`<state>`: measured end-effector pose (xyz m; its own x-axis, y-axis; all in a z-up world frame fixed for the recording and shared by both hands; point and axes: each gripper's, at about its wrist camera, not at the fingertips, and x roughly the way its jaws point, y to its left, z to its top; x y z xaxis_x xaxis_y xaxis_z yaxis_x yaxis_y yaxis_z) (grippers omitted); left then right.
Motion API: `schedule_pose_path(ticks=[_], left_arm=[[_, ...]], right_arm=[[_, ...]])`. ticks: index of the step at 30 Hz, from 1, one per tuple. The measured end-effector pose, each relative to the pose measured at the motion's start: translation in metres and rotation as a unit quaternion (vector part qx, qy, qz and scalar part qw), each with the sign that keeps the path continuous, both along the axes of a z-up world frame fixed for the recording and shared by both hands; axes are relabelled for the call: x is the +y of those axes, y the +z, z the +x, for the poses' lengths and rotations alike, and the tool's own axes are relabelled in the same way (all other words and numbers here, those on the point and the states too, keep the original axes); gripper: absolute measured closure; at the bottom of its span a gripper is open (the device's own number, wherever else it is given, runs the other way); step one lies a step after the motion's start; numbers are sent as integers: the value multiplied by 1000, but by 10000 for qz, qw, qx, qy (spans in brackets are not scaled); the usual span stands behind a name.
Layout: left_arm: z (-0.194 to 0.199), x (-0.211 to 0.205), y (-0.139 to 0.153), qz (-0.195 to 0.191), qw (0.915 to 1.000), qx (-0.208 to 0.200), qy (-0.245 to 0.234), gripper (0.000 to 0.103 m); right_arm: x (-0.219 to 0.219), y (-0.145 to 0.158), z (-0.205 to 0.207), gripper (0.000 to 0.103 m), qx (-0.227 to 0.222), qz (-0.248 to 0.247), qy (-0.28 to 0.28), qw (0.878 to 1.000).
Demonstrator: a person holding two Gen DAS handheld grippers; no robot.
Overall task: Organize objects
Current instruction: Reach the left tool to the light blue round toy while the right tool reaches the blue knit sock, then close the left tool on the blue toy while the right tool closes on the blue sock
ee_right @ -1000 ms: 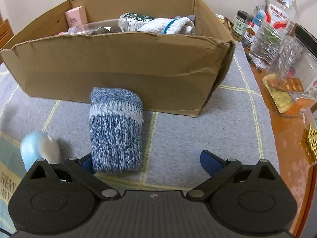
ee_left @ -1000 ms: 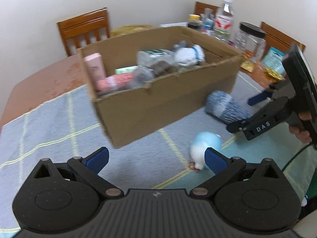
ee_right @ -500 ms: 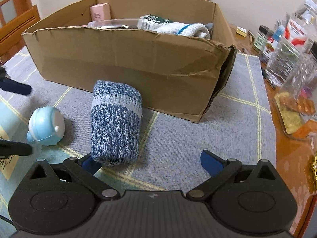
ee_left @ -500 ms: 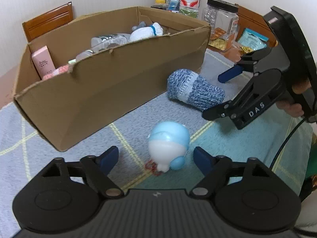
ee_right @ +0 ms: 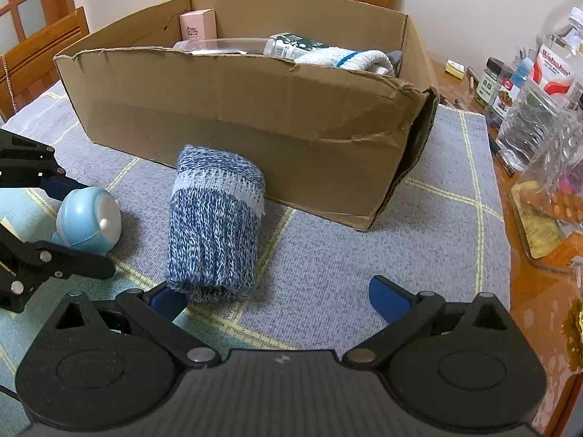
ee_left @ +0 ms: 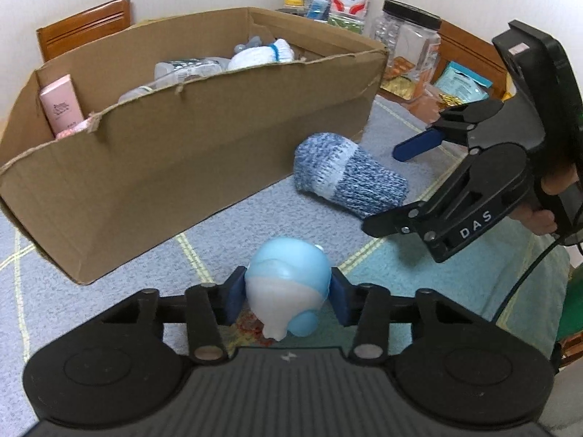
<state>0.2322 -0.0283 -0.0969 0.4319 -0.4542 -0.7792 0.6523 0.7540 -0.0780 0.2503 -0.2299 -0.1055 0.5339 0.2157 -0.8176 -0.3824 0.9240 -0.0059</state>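
My left gripper [ee_left: 286,295] is shut on a small light-blue and white toy [ee_left: 288,291] that rests on the grey mat; the toy also shows in the right wrist view [ee_right: 89,220]. A rolled blue knit sock [ee_left: 346,174] lies in front of the cardboard box [ee_left: 182,167]. My right gripper [ee_right: 278,296] is open and empty, with its left finger just under the near end of the sock [ee_right: 215,225]. The box [ee_right: 255,116] holds a pink carton [ee_right: 198,24], a bottle and a white sock [ee_right: 349,59].
Jars and bottles [ee_right: 539,83] crowd the wooden table on the right of the mat. A clear jar with a black lid [ee_left: 408,47] stands behind the box. Wooden chairs [ee_left: 83,25] stand behind the table. The grey checked mat [ee_right: 364,255] lies under everything.
My left gripper moved forward and closed on the blue toy. The right gripper stayed open and drew back slightly from the sock.
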Motion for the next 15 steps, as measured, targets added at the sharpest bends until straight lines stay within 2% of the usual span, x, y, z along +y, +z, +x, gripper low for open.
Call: schedule_pose_path(ticks=[7,15], left_arm=[[5,10,2,72,9998,-85,179,58],[9,22,2,156,9994,-89,295,58]], right_arm=[[5,1,1,0,51,-29,11,10000],[34,4,1,0,87,69,360,9993]])
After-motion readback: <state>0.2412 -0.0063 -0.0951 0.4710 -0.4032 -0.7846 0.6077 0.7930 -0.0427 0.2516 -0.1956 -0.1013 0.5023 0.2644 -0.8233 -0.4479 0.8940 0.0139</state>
